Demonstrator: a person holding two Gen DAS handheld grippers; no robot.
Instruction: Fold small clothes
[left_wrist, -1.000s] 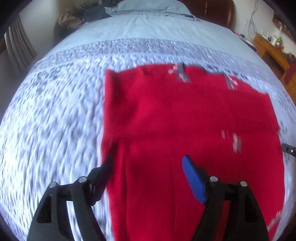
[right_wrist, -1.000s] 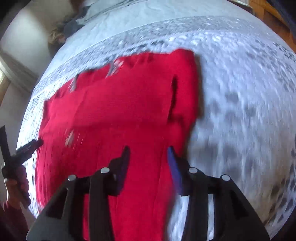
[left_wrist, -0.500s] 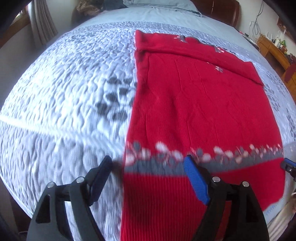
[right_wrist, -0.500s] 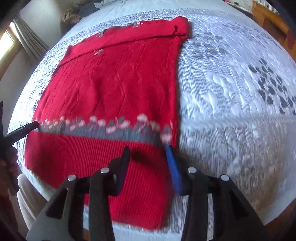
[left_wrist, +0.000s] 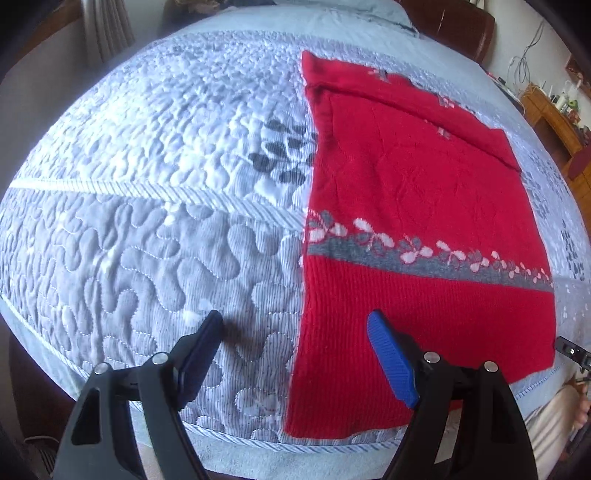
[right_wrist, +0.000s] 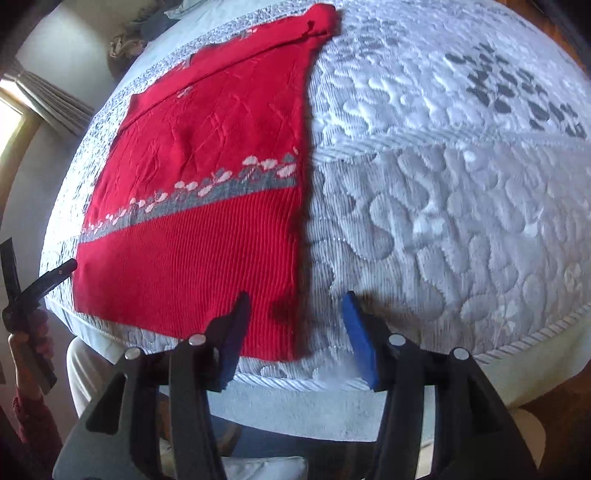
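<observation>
Left gripper (left_wrist: 295, 328) angled steeply downward, jaws spread wide, hovering astride the left edge of the red sweater (left_wrist: 413, 206) near its hem: one finger off the sweater, the blue-padded one above the knit, neither pad pressing on it. Right gripper (right_wrist: 295, 308) likewise tilted steeply down astride the sweater's right edge near the hem, jaws just opened wider, parted about halfway, gripping nothing. Left hand (right_wrist: 31, 332) wrapped around its gripper's handle beside the sweater's hem corner.
</observation>
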